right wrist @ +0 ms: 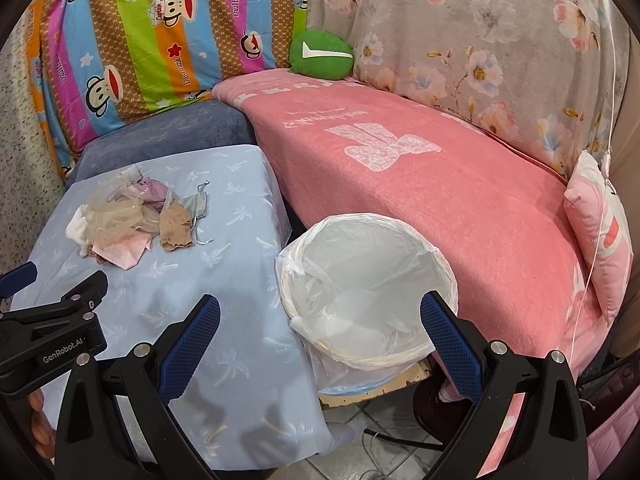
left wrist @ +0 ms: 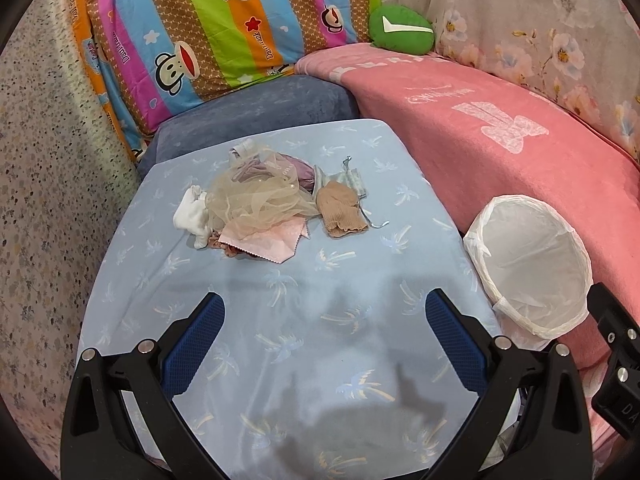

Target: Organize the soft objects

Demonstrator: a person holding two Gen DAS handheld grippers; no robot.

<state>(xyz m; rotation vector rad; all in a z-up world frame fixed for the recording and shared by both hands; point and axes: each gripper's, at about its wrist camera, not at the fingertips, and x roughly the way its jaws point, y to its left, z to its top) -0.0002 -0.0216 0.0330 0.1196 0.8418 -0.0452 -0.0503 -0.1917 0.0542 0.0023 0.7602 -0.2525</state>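
Left wrist view: left gripper (left wrist: 324, 344) hovers with jaws released above the blue-clothed counter (left wrist: 360, 264); the fabric pile (left wrist: 256, 200) lies ahead, its lower pieces buried under beige tulle (left wrist: 252, 204). Right wrist view: right gripper (right wrist: 320, 346), jaws released, partly hides the lined bin (right wrist: 364, 284).

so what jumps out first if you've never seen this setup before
The small heap of soft things lies toward the far end of the pale blue palm-print cloth, with a tan sock at its right edge. A white-lined bin stands empty at the right of the table, against the pink blanket. Behind, a striped monkey-print sheet and a green cushion draw the eye.
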